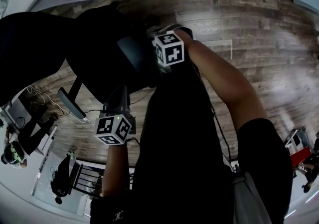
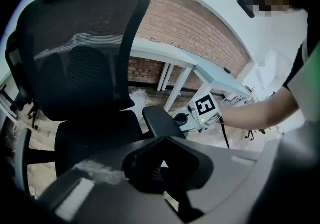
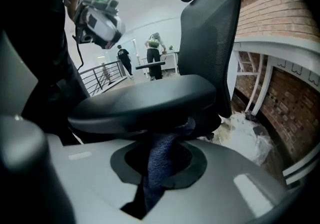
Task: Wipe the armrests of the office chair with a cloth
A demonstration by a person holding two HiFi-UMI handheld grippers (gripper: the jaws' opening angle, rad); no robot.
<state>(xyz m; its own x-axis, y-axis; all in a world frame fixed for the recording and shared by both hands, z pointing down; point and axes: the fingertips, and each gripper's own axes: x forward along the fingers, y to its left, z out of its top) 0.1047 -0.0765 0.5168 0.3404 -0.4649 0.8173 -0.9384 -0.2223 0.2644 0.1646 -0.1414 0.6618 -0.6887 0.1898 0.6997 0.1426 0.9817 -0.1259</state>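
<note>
Right gripper view: cloth clamped, up against armrest

Right tool (image 3: 160,168) has its jaws closed on a dark blue knit cloth (image 3: 167,143). The cloth's upper end meets the lower edge of the armrest (image 3: 145,101), a smooth black oval pad that blocks most of the view ahead. Left tool (image 2: 160,175) jaws look together with nothing between them, pointed toward the seat (image 2: 95,138). Black mesh backrest (image 2: 80,43) stands upright behind the pad. Second armrest (image 1: 70,103) is on the chair's other side, untouched. Around the chair: plank wood floor (image 1: 249,28), crumpled clear plastic wrap (image 3: 245,135), white bench (image 2: 170,56) against a brick wall (image 2: 185,23).
</note>
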